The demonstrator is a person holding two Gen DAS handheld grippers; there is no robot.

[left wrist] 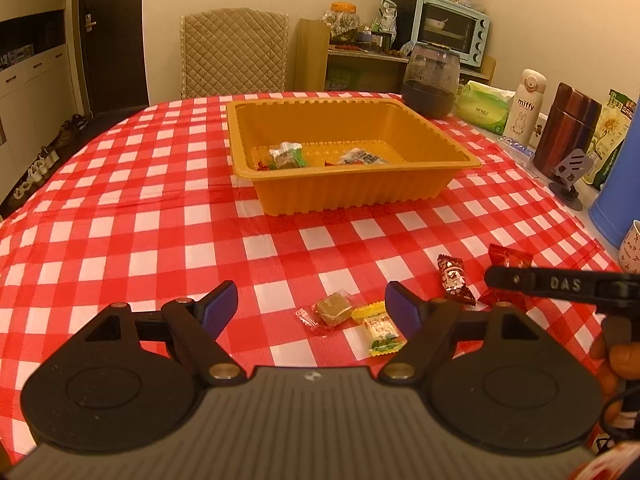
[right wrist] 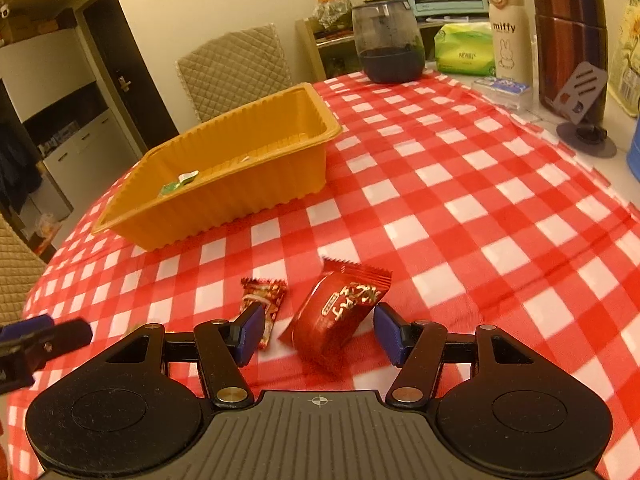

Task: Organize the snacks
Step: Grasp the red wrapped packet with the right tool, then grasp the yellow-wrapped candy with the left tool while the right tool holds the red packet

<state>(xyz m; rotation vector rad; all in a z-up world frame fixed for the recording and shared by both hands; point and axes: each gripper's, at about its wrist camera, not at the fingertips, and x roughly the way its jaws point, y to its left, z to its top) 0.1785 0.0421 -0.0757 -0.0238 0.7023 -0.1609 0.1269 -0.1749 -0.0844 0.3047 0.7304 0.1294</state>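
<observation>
The orange tray (left wrist: 400,184) stands mid-table with several wrapped snacks in it, and its ribbed wall (right wrist: 240,192) also shows in the right wrist view. My left gripper (left wrist: 312,308) is open low over the cloth. A brown candy in clear wrap (left wrist: 334,308) and a yellow-green candy (left wrist: 378,328) lie just ahead, between its fingers. My right gripper (right wrist: 320,332) is open around a red packet (right wrist: 340,312), pads apart from it. A small red-and-white candy (right wrist: 262,304) lies by its left finger. In the left wrist view that candy (left wrist: 456,280) and the red packet (left wrist: 510,260) sit under the right gripper's finger (left wrist: 552,282).
Along the table's right side stand a dark jar (left wrist: 430,80), a green tissue pack (left wrist: 482,106), a white miffy bottle (left wrist: 524,104), a brown flask (left wrist: 566,128), a phone stand (left wrist: 570,172) and a blue container (left wrist: 618,184). A quilted chair (left wrist: 234,52) stands behind the table.
</observation>
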